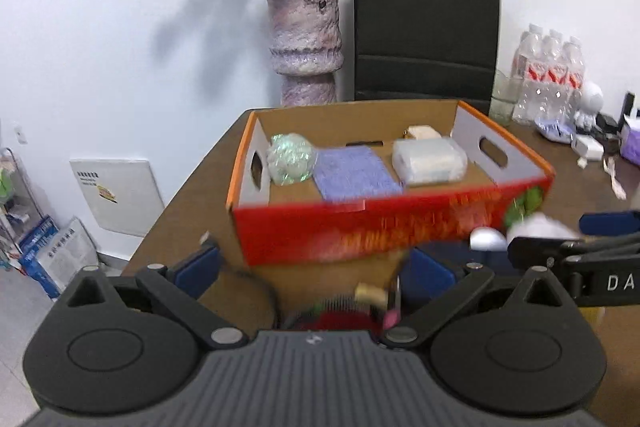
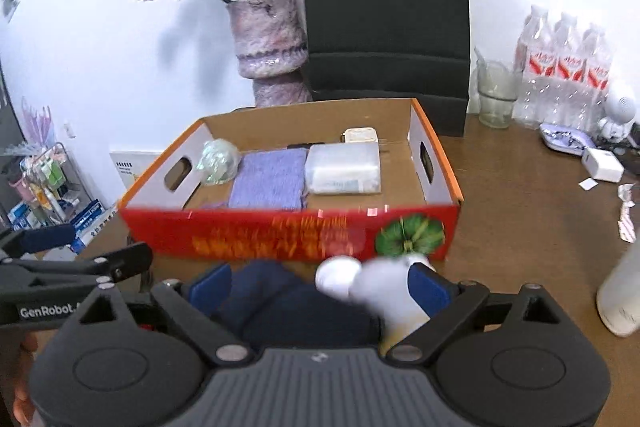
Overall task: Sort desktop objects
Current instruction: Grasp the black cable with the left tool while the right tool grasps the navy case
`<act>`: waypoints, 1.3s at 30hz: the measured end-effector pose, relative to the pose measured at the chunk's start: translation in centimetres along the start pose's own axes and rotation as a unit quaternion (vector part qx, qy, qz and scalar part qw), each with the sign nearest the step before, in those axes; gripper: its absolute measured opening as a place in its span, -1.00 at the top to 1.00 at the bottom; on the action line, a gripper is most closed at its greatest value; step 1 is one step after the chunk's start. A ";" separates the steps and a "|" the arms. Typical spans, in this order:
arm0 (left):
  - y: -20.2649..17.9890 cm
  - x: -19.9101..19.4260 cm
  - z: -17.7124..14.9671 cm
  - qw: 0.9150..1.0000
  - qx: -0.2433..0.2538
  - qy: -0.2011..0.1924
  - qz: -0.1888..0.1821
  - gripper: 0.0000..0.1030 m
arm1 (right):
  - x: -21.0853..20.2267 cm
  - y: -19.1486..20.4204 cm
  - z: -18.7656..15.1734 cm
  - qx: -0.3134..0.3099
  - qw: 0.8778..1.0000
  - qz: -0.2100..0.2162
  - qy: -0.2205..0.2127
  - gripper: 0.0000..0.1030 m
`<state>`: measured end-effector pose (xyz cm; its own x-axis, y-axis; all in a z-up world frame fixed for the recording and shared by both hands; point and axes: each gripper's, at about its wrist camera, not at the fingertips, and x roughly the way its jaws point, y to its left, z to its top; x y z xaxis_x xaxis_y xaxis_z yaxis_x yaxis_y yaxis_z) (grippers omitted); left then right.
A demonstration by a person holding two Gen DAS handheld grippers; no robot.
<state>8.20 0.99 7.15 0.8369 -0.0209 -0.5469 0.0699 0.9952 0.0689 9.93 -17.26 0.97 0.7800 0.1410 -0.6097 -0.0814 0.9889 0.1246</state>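
A red cardboard box [image 1: 360,231] [image 2: 280,235] stands open on the brown desk. It holds a shiny ball [image 2: 218,157], a purple cloth [image 2: 270,183], a clear plastic case [image 2: 344,167] and a small cream box [image 2: 362,135]. My right gripper [image 2: 320,279] is open just before the box's front wall. A dark blue fabric item [image 2: 288,301] and a blurred white object [image 2: 372,285] lie between its fingers, the white one against the right pad. To its left, my left gripper [image 1: 316,263] is open wide over small blurred items, one of them a cork-coloured piece [image 1: 372,293].
Behind the box stand a mottled vase [image 2: 270,43] of dried roses and a black paper bag [image 2: 386,19]. A glass cup [image 2: 496,95], packed water bottles [image 2: 564,75], a white bottle [image 2: 620,299] and small clutter sit on the right. The desk's left edge drops to the floor.
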 end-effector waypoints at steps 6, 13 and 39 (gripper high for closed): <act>0.0 -3.8 -5.8 1.000 0.000 -0.017 -0.010 -1.00 | -3.7 0.7 -6.2 -0.023 0.999 -0.015 -0.044 -0.84; 0.2 -6.5 -10.3 0.999 -0.015 0.015 -0.029 -1.00 | -7.1 1.5 -11.3 -0.048 0.998 -0.002 -0.050 -0.84; 6.8 1.0 -1.8 0.997 -0.075 0.003 -0.004 -0.64 | -7.0 2.1 -9.0 -0.082 0.993 0.000 -0.086 -0.67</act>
<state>8.51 7.90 5.60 0.8338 -0.0284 -0.5514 -0.0057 0.9982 -0.0600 -1.29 -15.70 -1.59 0.8734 0.1448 -0.4649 -0.1702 0.9853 -0.0128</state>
